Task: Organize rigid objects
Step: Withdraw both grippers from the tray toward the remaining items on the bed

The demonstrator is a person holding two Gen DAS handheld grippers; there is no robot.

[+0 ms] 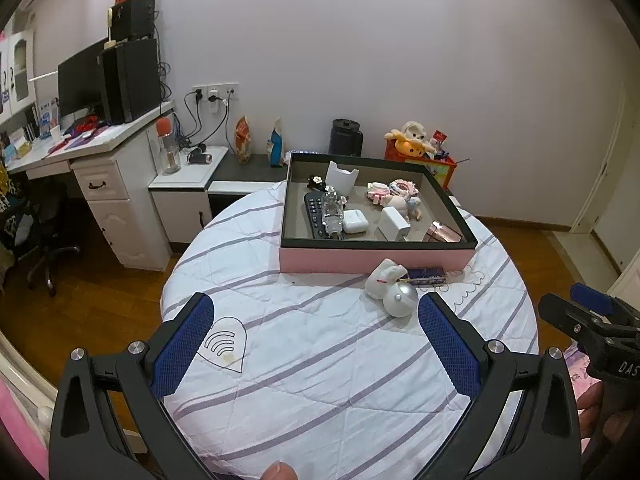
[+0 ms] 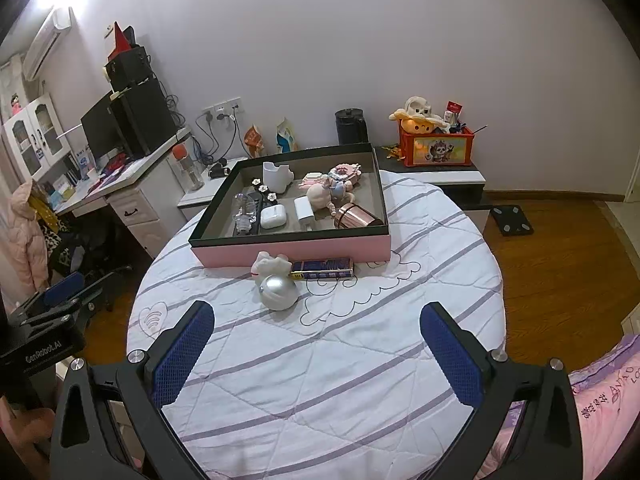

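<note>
Poised over a round bed in white quilted cover with lilac stripes (image 2: pixel 360 360): left gripper (image 1: pixel 316 344) and right gripper (image 2: pixel 318 346), both spread wide with nothing between the blue mesh pads

Straight ahead of the right gripper, well short of its fingertips: a silver dome-shaped gadget (image 2: pixel 279 291), touching a white ceramic rabbit figurine (image 2: pixel 272 264) just beyond it, with a flat navy-and-gold box (image 2: pixel 322 269) beside the rabbit to the right. Ahead and right of the left gripper, the same three pieces: dome (image 1: pixel 398 299), rabbit (image 1: pixel 384 277), box (image 1: pixel 425 276). Farther still, a shallow pink-sided tray with dark rim (image 2: pixel 292 249), already crowded with small items, including a white earbud case (image 2: pixel 273 216) and a rose-gold metal cylinder (image 2: pixel 356 216)

Risks, judged from here: smooth curved dome liable to squirt from flat pads or roll on the soft quilt; rabbit, if truly ceramic, likely to chip if knocked by a finger reaching for the touching dome; crowded tray leaving little room to set down without toppling the clear glass bottle (image 2: pixel 245 212)

Legible: "GenRobot.AI" on the left gripper's body in the right view; "DAS…" cut off on the right gripper's body in the left view. Print on the navy box too small to read
</note>
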